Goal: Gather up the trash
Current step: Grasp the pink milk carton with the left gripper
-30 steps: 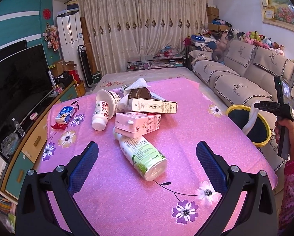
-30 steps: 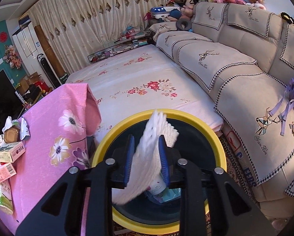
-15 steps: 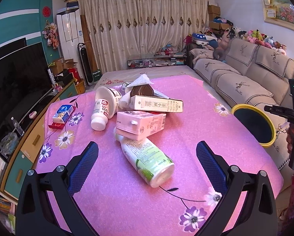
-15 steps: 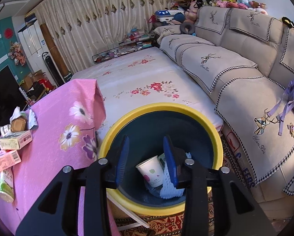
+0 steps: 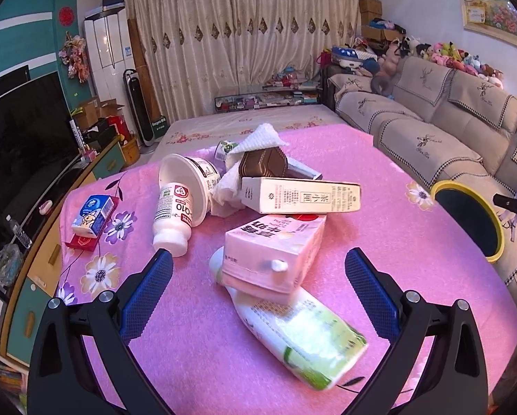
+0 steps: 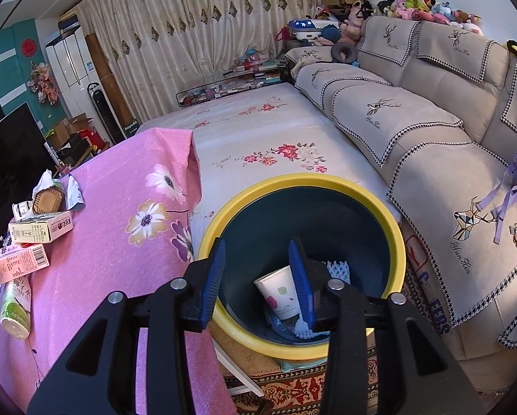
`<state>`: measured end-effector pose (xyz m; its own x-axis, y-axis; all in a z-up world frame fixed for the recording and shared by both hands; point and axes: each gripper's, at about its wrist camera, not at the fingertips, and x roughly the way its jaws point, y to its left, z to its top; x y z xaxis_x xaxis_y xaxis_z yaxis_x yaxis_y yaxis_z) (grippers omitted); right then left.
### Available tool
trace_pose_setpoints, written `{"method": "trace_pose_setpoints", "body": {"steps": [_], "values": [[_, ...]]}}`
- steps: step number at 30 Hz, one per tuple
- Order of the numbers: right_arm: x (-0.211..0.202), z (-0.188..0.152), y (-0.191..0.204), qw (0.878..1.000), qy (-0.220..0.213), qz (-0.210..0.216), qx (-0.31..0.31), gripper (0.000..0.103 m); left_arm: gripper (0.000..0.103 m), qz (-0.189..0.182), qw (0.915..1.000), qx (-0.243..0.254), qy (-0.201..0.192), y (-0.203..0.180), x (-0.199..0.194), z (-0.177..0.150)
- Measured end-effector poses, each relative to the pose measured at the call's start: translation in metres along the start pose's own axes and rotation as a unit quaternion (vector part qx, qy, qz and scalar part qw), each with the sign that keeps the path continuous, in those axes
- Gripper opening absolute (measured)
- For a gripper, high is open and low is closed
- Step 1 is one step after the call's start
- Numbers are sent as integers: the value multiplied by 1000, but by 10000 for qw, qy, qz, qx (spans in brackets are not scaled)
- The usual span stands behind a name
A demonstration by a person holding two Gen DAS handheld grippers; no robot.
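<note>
Since a second ago the white foam net [image 6: 338, 268] has left the right gripper [image 6: 258, 283] and now lies inside the yellow-rimmed bin [image 6: 379, 207], beside a white paper cup [image 6: 279, 294] at the bottom; the right gripper's blue pads stand apart with nothing between them, poised over the near left part of the bin's mouth; the left gripper [image 5: 258, 294] has closed in on the heap of trash, so the cartons loom larger than before; its fingers are spread wide and empty, one on each side of the near end of the heap without touching it. On the pink flowered tablecloth [image 5: 379, 235] the pink milk carton [image 5: 275, 252] lies across the neck end of a green-and-white bottle [image 5: 303, 339], which lies on its side nearest the left gripper; a long cream carton [image 5: 303, 197] rests on the far edge of the pink carton; behind it sit a brown hexagonal box [image 5: 261, 166] and crumpled white tissue [image 5: 258, 138]; to the left lie a white tub [image 5: 185, 180] on its side and a small white yogurt bottle [image 5: 173, 221] whose base sits in the tub's mouth; further left, a blue packet [image 5: 92, 214] lies on top of a red pack [image 5: 82, 242]. From the left wrist view the bin [image 5: 493, 221] stands off the right edge of the table, in front of the beige sofa [image 5: 431, 131].
</note>
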<state>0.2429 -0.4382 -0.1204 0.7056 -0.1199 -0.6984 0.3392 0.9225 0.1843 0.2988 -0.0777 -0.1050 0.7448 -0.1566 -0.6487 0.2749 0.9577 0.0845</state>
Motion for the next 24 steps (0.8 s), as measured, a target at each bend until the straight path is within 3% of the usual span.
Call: {"method": "trace_pose_setpoints", "body": {"steps": [10,15,22,24], "values": [[11,-6,5,9999,159,15,-18,37,96,-221,9994,-9,265,11,34,2],[12,-6,8,9998,177,56,-31,37,88,-292,9991,126,266,6,38,4],[6,-6,9,9998,143,124,-14,37,61,-478,9981,294,264,-5,33,9],[3,-5,9,9998,112,142,-13,37,58,-555,9977,294,265,-8,29,11]]}}
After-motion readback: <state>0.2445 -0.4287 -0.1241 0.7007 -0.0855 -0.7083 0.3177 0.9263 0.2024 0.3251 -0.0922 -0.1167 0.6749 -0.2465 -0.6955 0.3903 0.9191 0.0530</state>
